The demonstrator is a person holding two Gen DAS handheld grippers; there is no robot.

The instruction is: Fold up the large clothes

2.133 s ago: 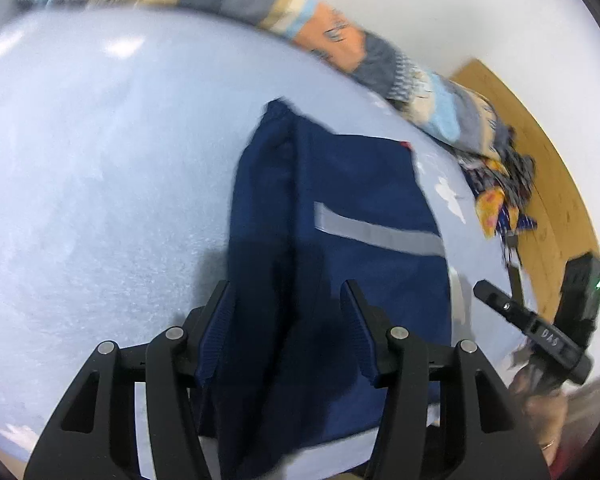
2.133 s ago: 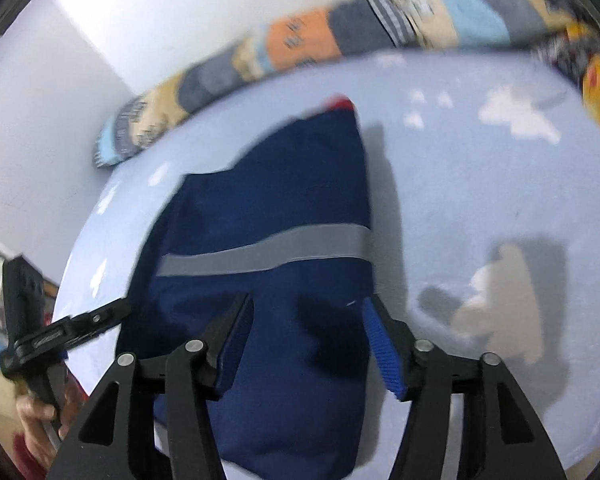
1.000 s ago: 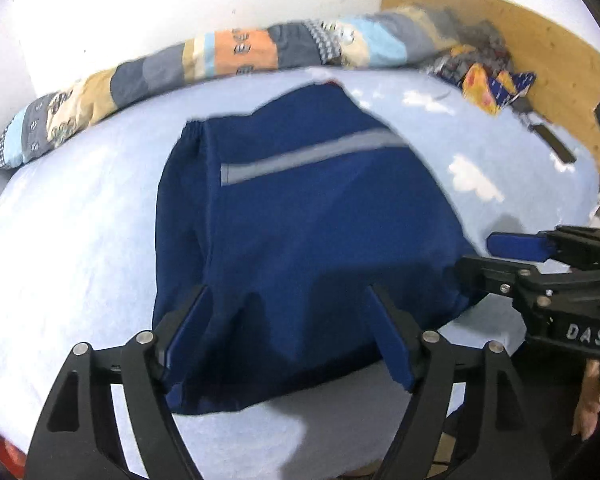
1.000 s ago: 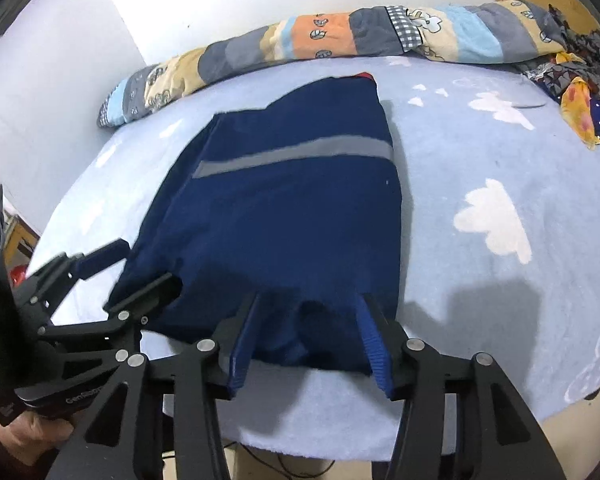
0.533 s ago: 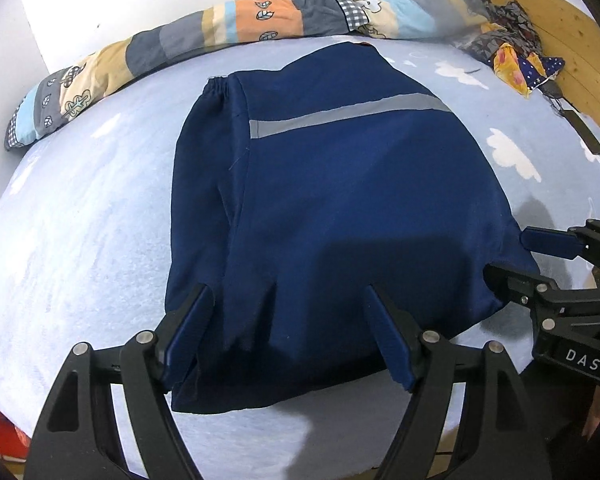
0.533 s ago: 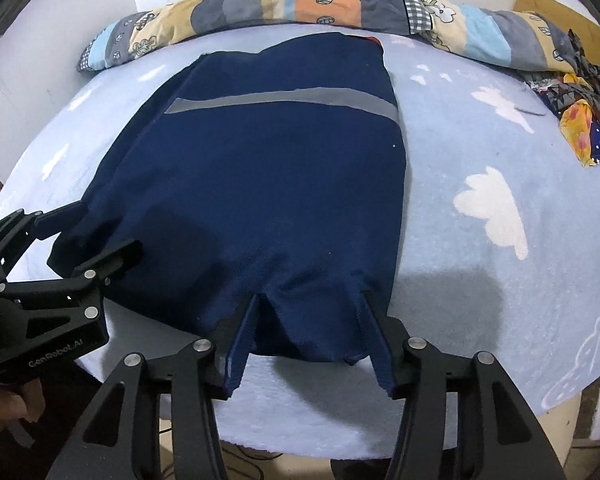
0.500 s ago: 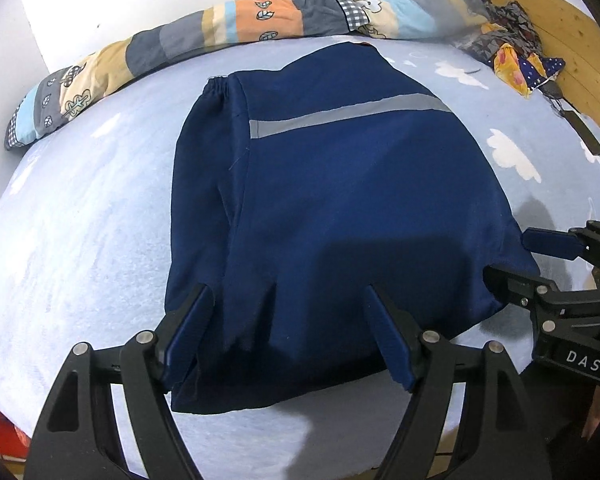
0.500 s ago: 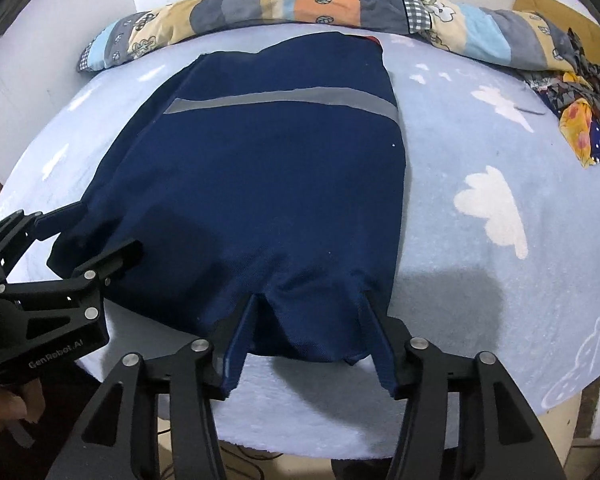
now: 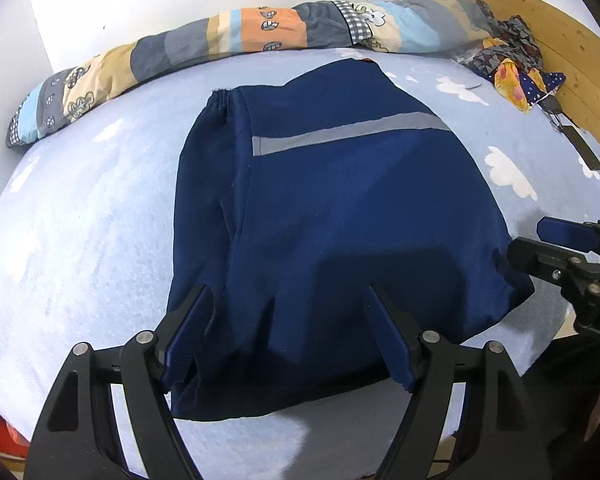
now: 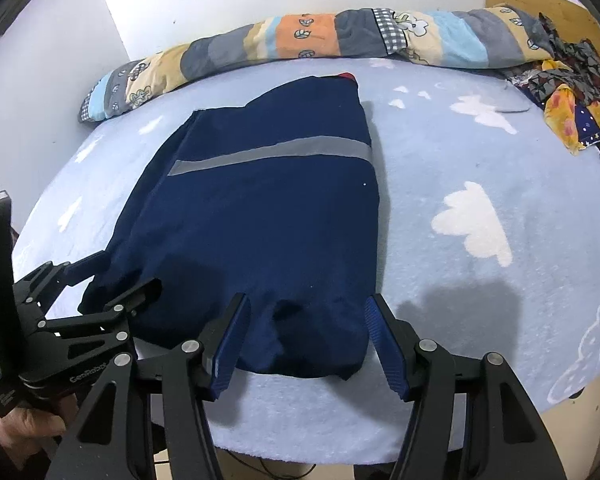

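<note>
Two grippers over one folded navy garment [image 9: 340, 208] on the blue bed cover [image 9: 80, 220]. Left gripper [image 9: 288, 328]: jaws wide apart, garment's near-left hem between them, pads clear. Right gripper [image 10: 306, 338]: jaws just been opening, near-right hem between them, unpinched. Patchwork quilt [image 10: 300, 36] far beyond both.

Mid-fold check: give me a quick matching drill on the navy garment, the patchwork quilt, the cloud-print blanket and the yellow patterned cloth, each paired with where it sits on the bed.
Things:
1. navy garment
2. patchwork quilt
3. cloud-print blanket
4. yellow patterned cloth

Places:
A. rolled along the far wall
B. bunched at the far right, by the wooden headboard
C. lying flat in the middle, near edge between the open gripper fingers
D. spread under everything, covering the bed

Pairs: 1-C, 2-A, 3-D, 4-B
</note>
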